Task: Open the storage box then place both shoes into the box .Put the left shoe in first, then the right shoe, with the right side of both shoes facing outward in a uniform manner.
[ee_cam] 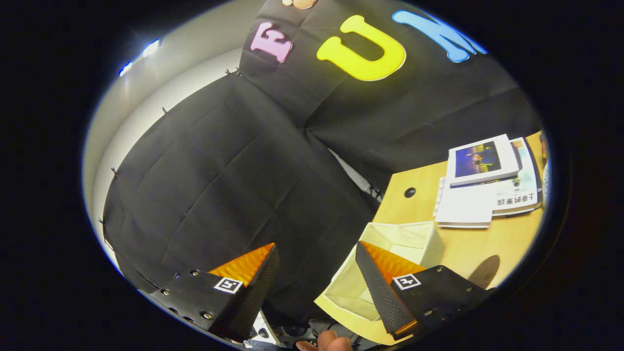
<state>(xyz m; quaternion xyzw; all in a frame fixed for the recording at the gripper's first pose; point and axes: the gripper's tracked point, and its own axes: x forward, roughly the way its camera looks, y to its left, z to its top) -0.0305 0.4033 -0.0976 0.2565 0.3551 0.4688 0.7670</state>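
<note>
A fisheye view rides on a hand-held gripper [317,263], tilted steeply so that the wooden counter [487,243] slopes across the lower right of the frame while the booth's black cloth wall covers the centre and left. The jaws stand wide apart and hold nothing; their two fingers rise from the bottom of the frame, one at lower centre-left against the cloth, the other at lower centre-right. The storage box [404,241], a pale cream fabric container, sits at the near corner of the counter in the lower right; its top is open and its inside looks empty as far as can be seen, though the right-hand finger overlaps its near wall and hides part of it. No shoe can be made out in the box, so the task seems to be at an early stage: the box appears open, and by this judgement both the left shoe and the right shoe have yet to be fetched and placed. A stack of books and papers [487,183] lies on the counter beyond the box, towards the right of the frame. At the very bottom edge, between the fingers, a fingertip of the person's hand [324,341] peeks in. The gripper is held high and rolled sideways, pointing mostly at the wall and not down at the box.
</note>
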